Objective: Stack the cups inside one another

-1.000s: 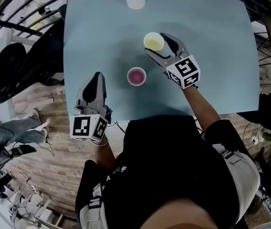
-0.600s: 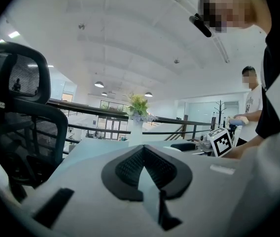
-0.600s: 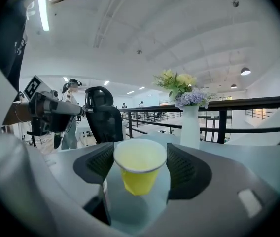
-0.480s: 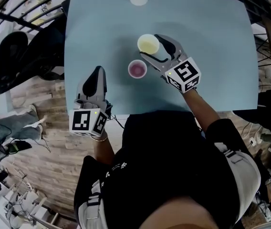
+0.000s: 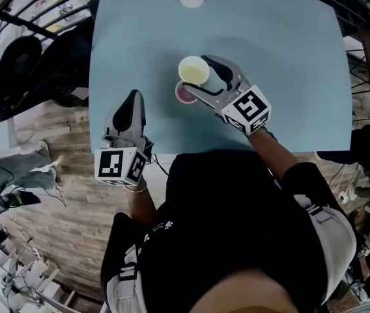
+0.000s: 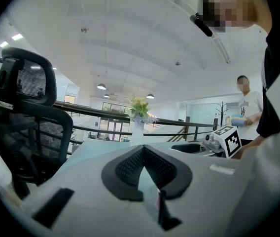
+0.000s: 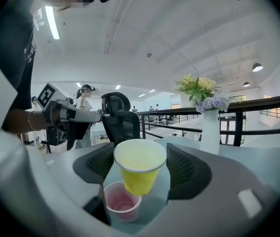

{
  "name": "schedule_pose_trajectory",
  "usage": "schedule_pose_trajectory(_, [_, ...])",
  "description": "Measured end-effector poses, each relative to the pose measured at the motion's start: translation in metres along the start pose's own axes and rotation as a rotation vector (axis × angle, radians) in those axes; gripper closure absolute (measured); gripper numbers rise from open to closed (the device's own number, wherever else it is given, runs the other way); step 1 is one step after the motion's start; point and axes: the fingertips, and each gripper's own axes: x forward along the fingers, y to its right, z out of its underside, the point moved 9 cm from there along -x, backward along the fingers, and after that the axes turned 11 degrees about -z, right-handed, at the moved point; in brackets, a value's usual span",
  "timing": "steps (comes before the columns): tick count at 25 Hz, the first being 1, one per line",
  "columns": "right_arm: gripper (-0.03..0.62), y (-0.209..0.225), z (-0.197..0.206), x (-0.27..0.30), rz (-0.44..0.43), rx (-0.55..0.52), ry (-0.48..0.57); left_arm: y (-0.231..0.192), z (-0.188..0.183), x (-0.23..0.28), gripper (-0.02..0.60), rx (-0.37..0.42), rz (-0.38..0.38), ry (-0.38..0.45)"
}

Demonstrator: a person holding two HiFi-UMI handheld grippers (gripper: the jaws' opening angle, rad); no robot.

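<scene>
Now the right gripper point(image 5: 206, 77) clasps the yellow paper cup point(image 5: 193, 70) just above the pink cup point(image 5: 183, 94) standing on the blue table point(image 5: 289, 57); the left gripper point(image 5: 132, 103), jaws together and empty, hovers at the table's near edge.

The place looked like a large open office or lab hall. It had a high white ceiling point(image 6: 130, 38) with round lamps point(image 6: 100, 86), a black mesh office chair point(image 6: 26, 127), a dark railing point(image 7: 258, 105) and a wooden floor point(image 5: 74, 227). Other people point(image 6: 246, 102) stood in the background.
</scene>
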Motion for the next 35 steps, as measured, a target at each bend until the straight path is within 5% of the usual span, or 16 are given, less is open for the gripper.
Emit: schedule_pose_trajectory(35, [0.256,-0.028,0.047,0.019,-0.067,0.05,-0.153,-0.008,0.005,-0.012,0.591,0.002,-0.011,-0.008])
